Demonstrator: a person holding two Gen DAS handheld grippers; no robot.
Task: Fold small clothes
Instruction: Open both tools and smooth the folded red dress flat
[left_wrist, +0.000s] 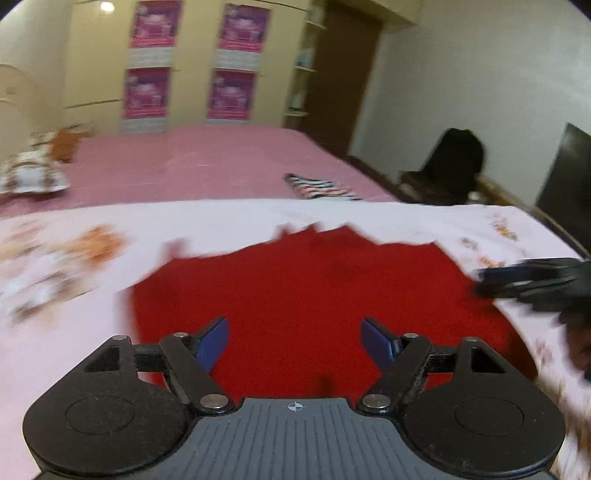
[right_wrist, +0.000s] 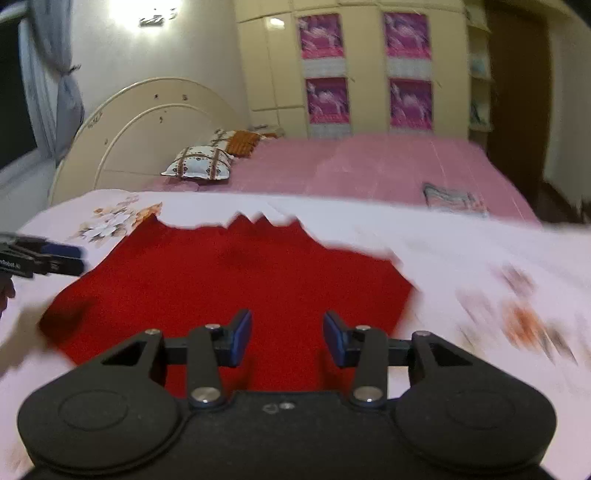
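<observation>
red garment (left_wrist: 295, 295): flat on white floral sheet (left_wrist: 229, 218), under both jaws
left gripper (left_wrist: 294, 341): jaws spread, empty
right gripper (right_wrist: 287, 338): jaws spread, empty

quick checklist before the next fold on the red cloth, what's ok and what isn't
1. Left tongs empty and open: ok, nothing between the blue pads.
2. Right tongs empty and open: ok, gap narrower than the left's.
3. Red cloth lying flat on the white floral sheet: ok, though its far edge is jagged.
4. Near edge of the cloth visible for a grasp: cannot tell, both tongs hide it.
5. Fold area free of other items: ok, the striped garment lies apart on the pink bed.
6. Sharp view: not ok, both pictures are blurred.
</observation>
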